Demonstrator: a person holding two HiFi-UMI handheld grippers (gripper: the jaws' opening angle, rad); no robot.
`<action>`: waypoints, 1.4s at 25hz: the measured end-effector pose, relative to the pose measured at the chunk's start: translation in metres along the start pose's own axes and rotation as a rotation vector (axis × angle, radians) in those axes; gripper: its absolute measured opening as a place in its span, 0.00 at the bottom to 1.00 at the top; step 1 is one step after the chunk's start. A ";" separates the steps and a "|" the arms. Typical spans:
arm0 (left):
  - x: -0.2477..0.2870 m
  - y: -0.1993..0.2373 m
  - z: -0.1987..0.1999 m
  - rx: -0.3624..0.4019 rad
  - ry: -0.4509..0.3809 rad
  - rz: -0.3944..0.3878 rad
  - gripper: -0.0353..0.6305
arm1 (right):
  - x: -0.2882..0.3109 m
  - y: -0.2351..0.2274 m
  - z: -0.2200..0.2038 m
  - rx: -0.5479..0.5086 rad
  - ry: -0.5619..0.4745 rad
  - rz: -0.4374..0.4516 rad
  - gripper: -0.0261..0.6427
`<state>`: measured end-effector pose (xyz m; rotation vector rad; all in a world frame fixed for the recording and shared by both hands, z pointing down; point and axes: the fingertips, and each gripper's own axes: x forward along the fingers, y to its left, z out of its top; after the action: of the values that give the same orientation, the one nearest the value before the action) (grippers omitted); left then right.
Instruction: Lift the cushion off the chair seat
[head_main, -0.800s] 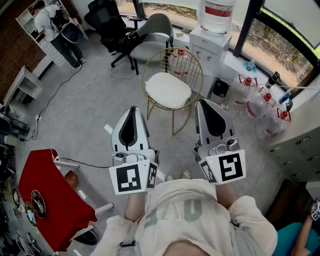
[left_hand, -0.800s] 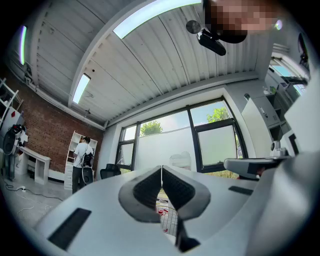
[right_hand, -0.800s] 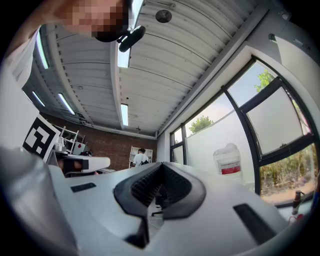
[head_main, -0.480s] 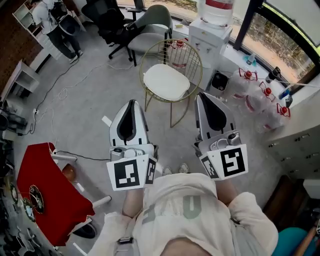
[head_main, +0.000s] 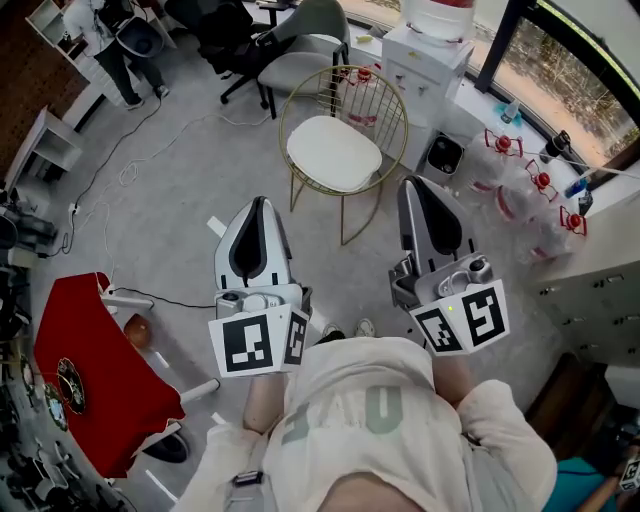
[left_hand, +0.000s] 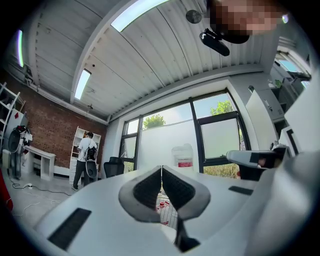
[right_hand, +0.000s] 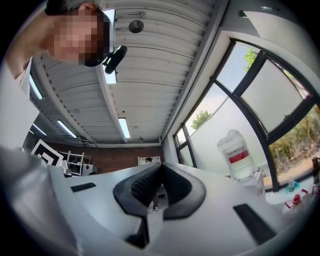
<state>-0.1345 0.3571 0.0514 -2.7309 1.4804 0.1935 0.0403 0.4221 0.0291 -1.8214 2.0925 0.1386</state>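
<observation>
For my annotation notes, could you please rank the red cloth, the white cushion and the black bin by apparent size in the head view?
Largest: red cloth, though it is nearer the camera.
Then: white cushion.
Smallest: black bin.

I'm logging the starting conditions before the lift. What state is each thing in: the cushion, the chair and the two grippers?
cushion: lying flat on the chair seat, not yet lifted, untouched.
chair: upright on the floor, ahead of both grippers.
left gripper: shut, empty, short of the chair.
right gripper: shut, empty, short of the chair.
</observation>
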 end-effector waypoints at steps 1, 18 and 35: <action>0.001 -0.003 -0.003 0.002 0.003 0.003 0.08 | -0.002 -0.006 -0.002 0.005 0.000 -0.008 0.06; 0.059 0.010 -0.025 -0.026 -0.003 0.009 0.08 | 0.030 -0.059 -0.031 0.004 0.022 -0.058 0.06; 0.286 0.102 -0.032 -0.081 -0.018 -0.103 0.08 | 0.227 -0.104 -0.067 -0.193 0.058 -0.124 0.06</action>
<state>-0.0622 0.0608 0.0514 -2.8517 1.3516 0.2809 0.1047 0.1715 0.0327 -2.0856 2.0596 0.2667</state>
